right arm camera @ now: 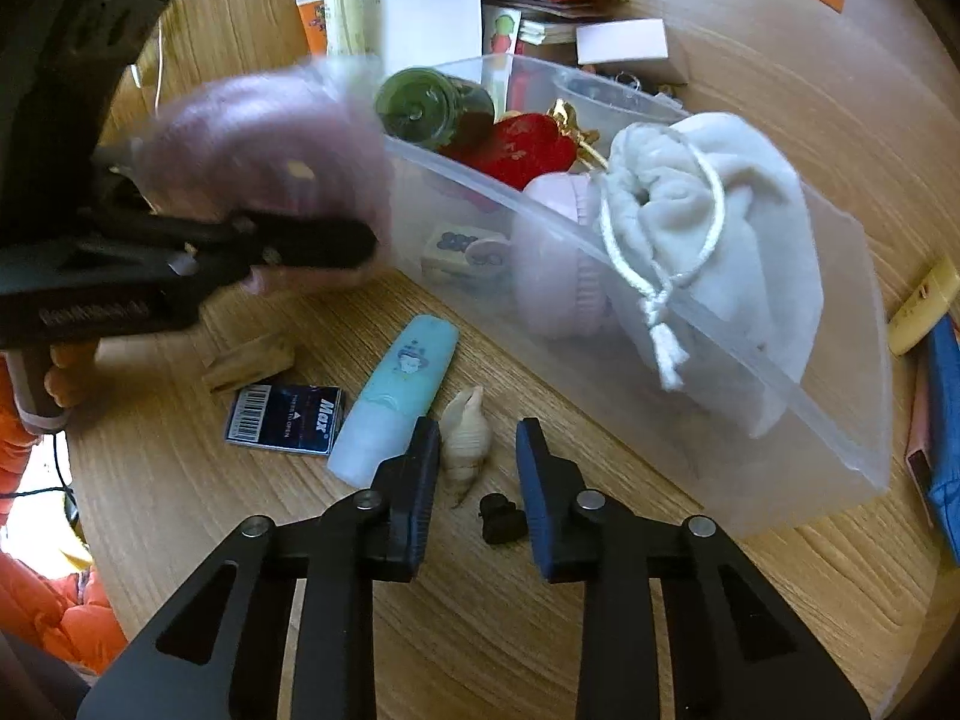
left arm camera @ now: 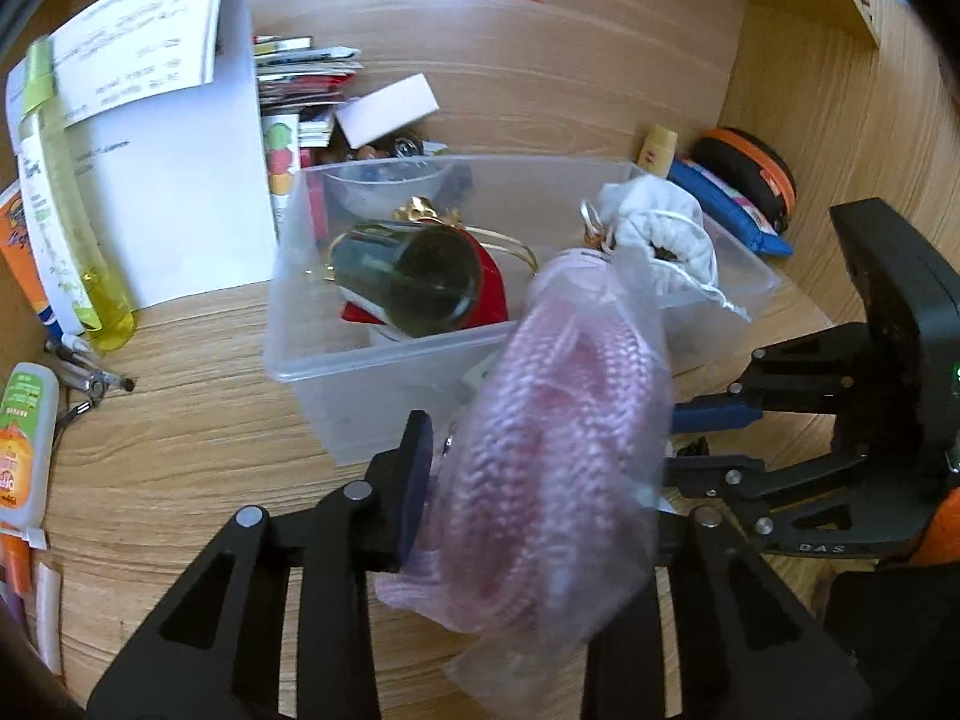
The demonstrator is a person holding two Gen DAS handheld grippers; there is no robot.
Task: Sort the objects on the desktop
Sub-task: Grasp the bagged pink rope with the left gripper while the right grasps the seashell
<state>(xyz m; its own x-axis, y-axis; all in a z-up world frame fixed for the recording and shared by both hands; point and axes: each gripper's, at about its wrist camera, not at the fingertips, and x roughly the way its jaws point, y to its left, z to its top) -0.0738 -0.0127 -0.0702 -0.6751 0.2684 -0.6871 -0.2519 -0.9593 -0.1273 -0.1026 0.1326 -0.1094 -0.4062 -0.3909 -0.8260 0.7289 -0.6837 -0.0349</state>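
Note:
My left gripper (left arm camera: 528, 516) is shut on a sheer bag of pink rope (left arm camera: 552, 456), held just in front of the clear plastic bin (left arm camera: 336, 360). In the right wrist view the same bag (right arm camera: 264, 138) hangs blurred at the bin's (right arm camera: 780, 462) left end. The bin holds a white drawstring pouch (right arm camera: 720, 252), a green glass (left arm camera: 414, 282), a red item (right arm camera: 516, 150) and a pink round item (right arm camera: 558, 276). My right gripper (right arm camera: 474, 456) is open above the desk. A cream seashell (right arm camera: 465, 444) and a small black piece (right arm camera: 501, 519) lie between its fingers.
On the desk near the right gripper lie a light blue tube (right arm camera: 396, 396), a dark Max staples box (right arm camera: 285, 417) and a wood piece (right arm camera: 249, 363). Papers (left arm camera: 174, 180), bottles (left arm camera: 78, 240), pens (left arm camera: 90, 372), a blue pouch (left arm camera: 732, 210) and an orange-black case (left arm camera: 750, 174) surround the bin.

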